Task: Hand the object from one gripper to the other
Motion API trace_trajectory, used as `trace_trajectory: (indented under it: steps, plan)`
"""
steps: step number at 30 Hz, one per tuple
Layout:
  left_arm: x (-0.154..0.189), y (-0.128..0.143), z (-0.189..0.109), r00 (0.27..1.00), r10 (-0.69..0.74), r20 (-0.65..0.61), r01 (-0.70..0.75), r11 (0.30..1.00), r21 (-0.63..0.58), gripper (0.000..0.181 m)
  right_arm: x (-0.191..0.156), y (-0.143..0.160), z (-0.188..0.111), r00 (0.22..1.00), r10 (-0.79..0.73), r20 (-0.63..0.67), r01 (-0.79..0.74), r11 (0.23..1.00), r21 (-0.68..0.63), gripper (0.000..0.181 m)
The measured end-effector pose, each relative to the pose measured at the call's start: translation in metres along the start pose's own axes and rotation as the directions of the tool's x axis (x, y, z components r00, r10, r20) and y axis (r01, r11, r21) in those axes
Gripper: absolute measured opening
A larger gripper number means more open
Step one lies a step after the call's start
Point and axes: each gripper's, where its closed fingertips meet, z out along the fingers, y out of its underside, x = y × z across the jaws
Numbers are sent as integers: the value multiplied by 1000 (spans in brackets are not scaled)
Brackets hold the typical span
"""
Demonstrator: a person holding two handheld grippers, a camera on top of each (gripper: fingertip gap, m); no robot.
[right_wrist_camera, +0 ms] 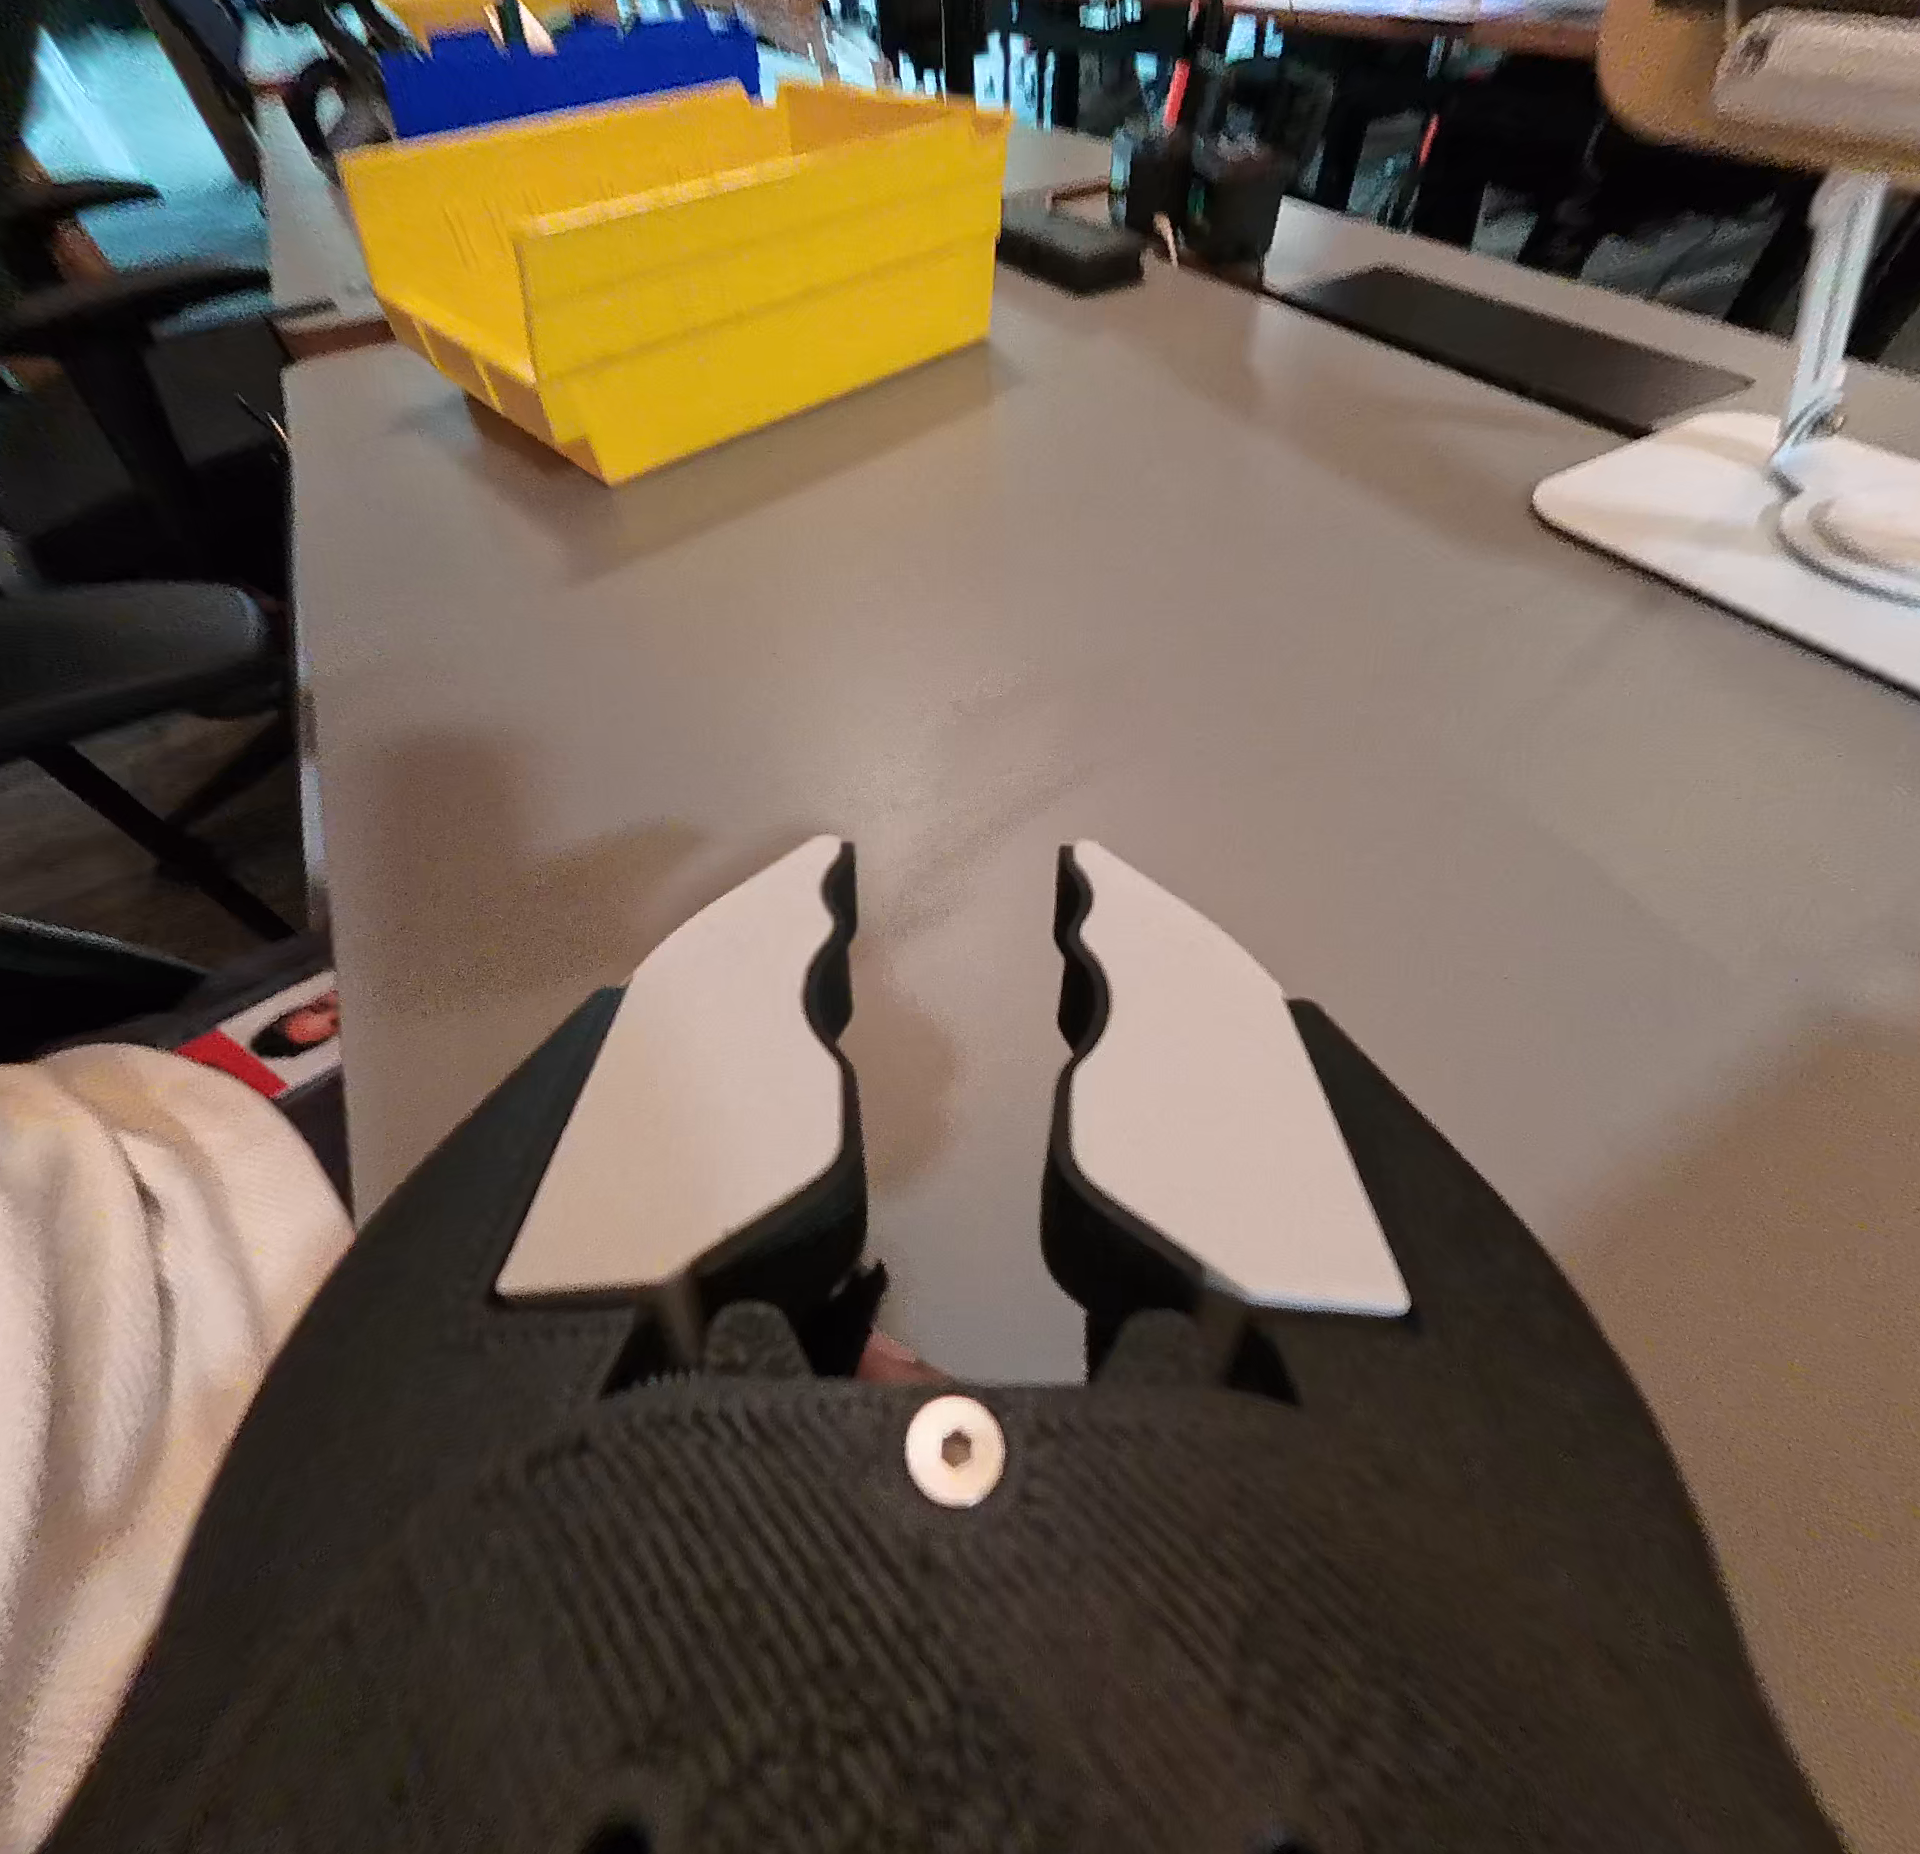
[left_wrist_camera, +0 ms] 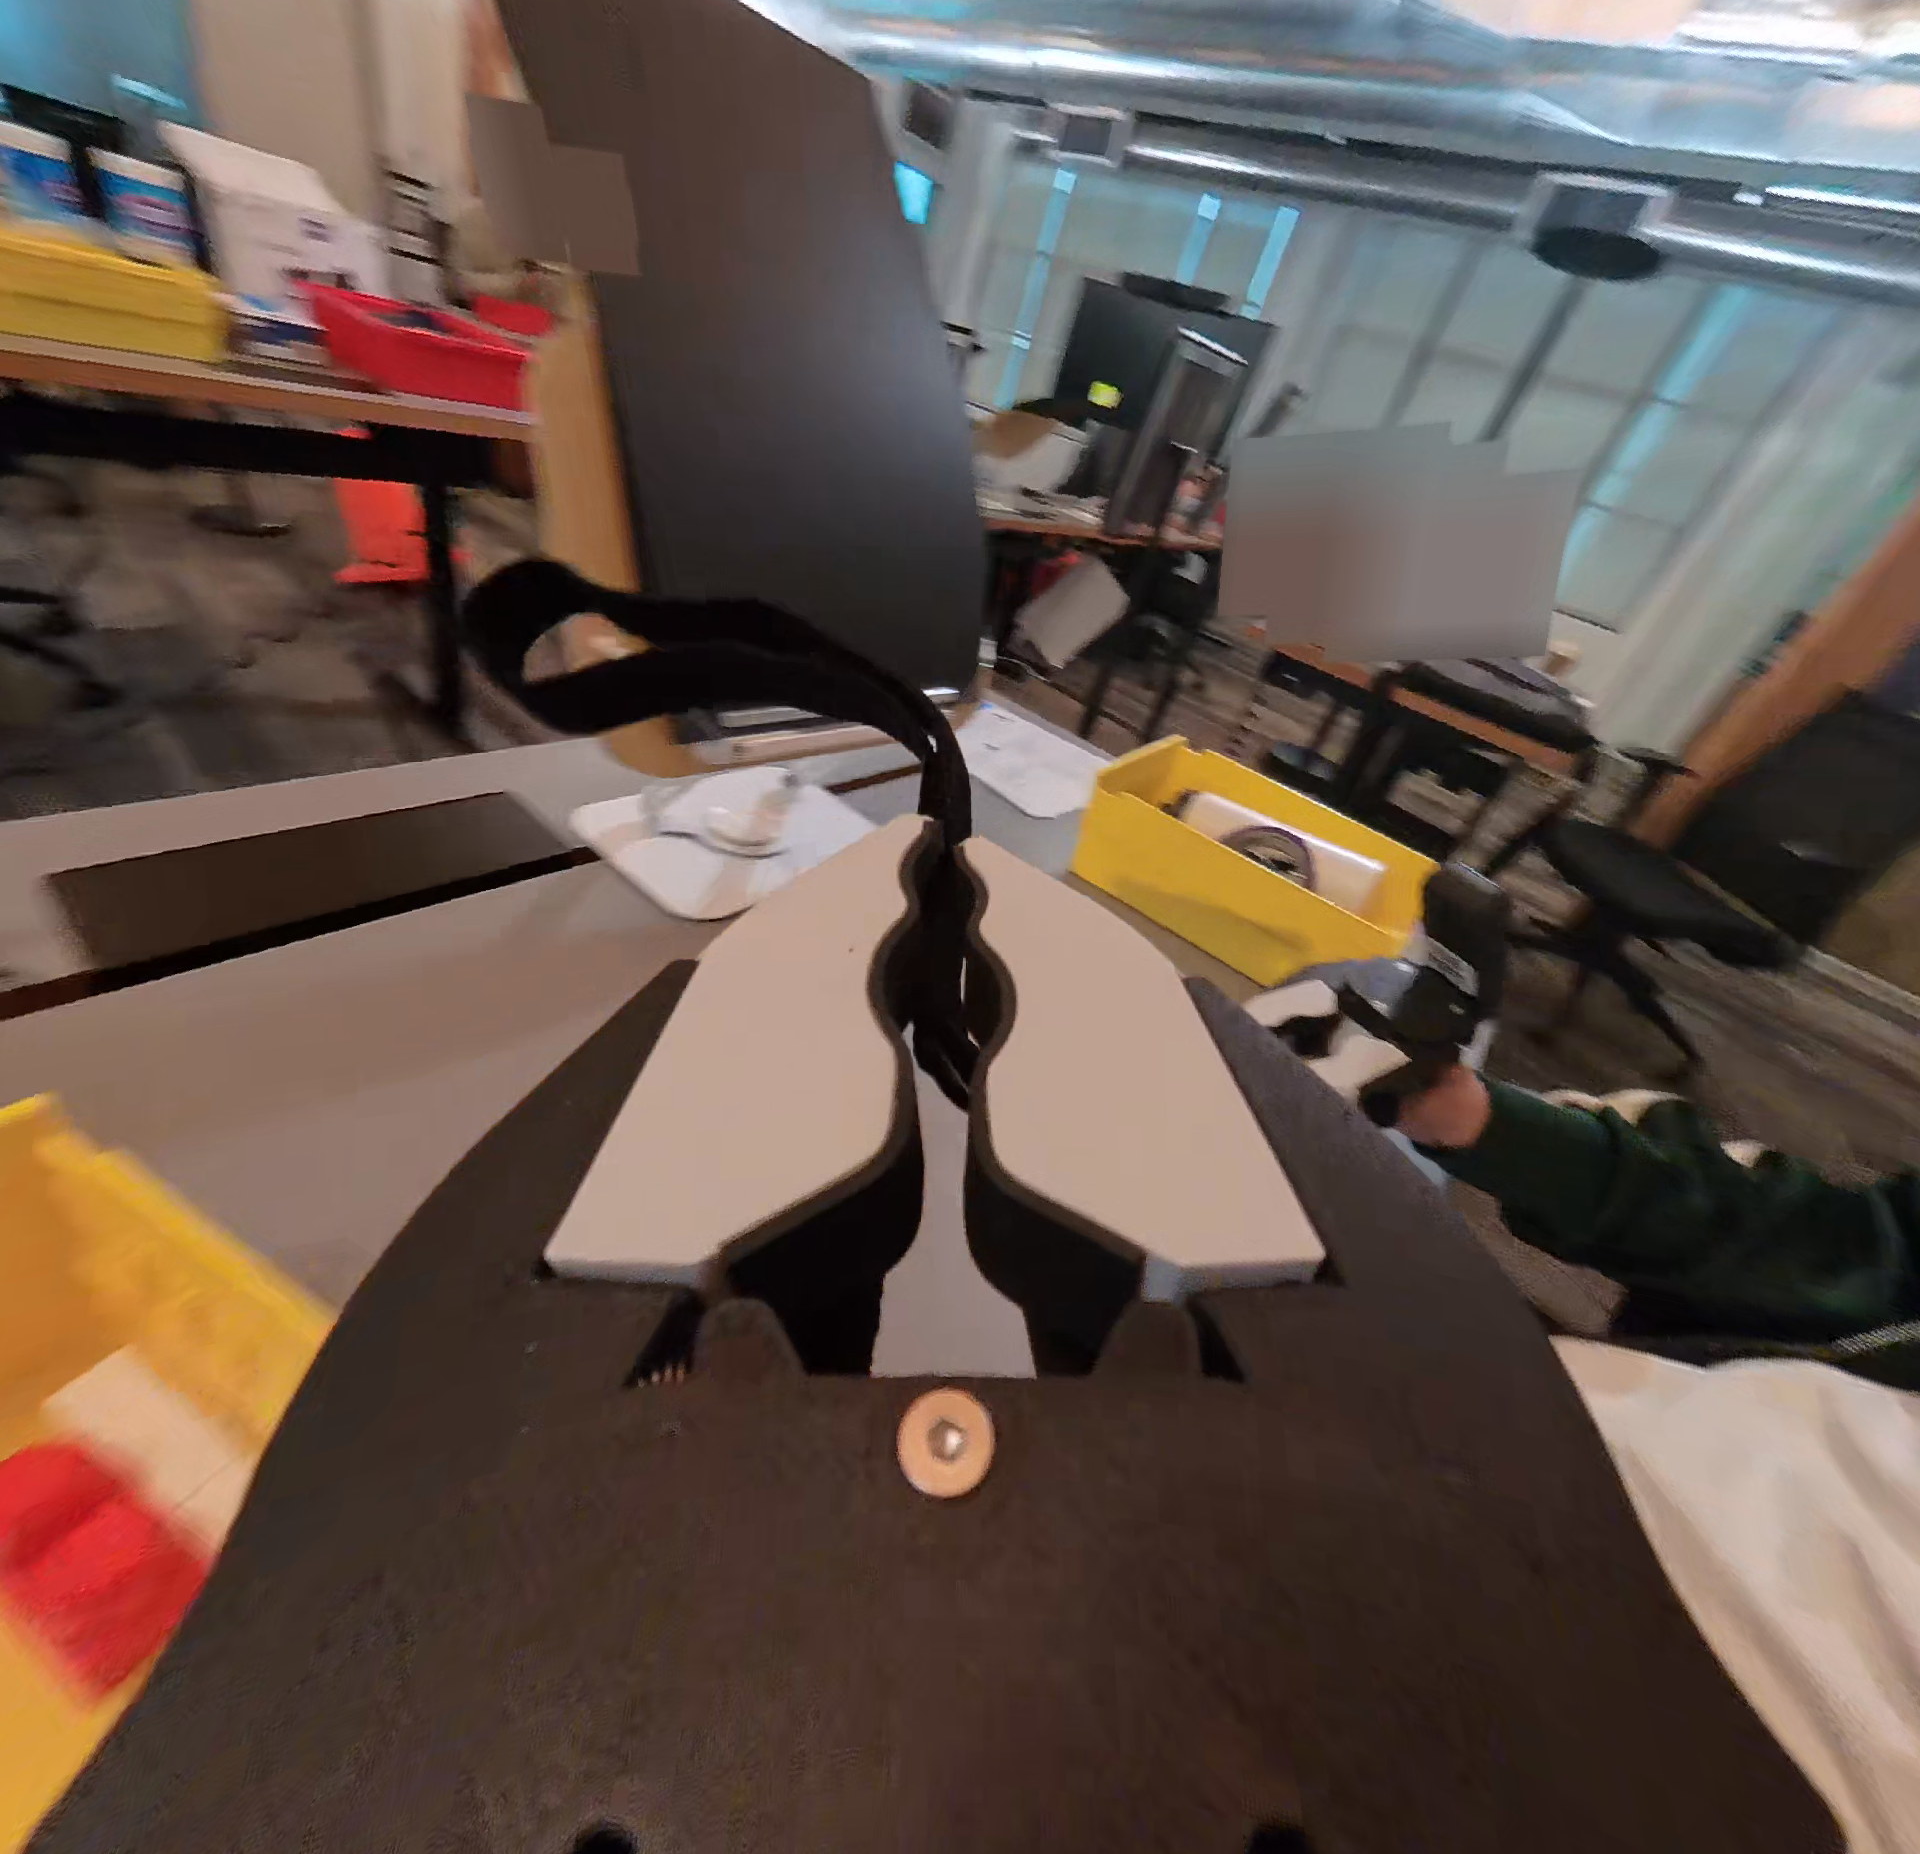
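Observation:
My left gripper is shut on a black fabric strap. The strap's ends are pinched between the jaws, and its loop sticks up and curls to the left above the grey table. My right gripper is open and empty, low over the grey table. The right gripper also shows in the left wrist view at the right, held in a hand with a dark green sleeve, apart from the strap.
A yellow bin holding items stands at the table's right; another yellow bin stands ahead of the right gripper. A white monitor base and a dark monitor stand at the back. A yellow bin lies at the near left. There is about 35 cm between the tips of the two grippers. The white monitor base sits 40 cm or so from the ends of my right fingers. It is also in sight in the left wrist view.

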Motion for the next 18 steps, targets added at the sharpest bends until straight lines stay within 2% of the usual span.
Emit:
trace_trajectory:
  steps: [2,5,8,10,13,15,18]
  plan:
    - [23,7,29,994,-11,-105,8,999,-31,2,2,-13,-7,1000,11,-15,-10,997,71,36]
    - [61,26,82,969,-43,-244,28,998,-62,1,15,-40,-29,992,25,-127,6,972,235,33]
    - [104,55,137,918,-82,-388,64,996,-59,2,12,-60,-46,991,32,-131,18,931,364,33]
    - [129,81,166,878,-125,-462,93,991,-91,2,8,-67,-51,996,52,-71,-17,907,421,33]
    - [151,113,193,841,-192,-506,172,981,-87,3,9,-65,-50,982,178,62,-186,873,451,40]
    - [161,124,201,799,-263,-541,272,960,-64,2,10,-65,-50,956,257,138,-292,835,466,40]
    - [171,140,208,756,-334,-563,363,930,-64,1,6,-68,-49,934,297,198,-356,799,484,41]
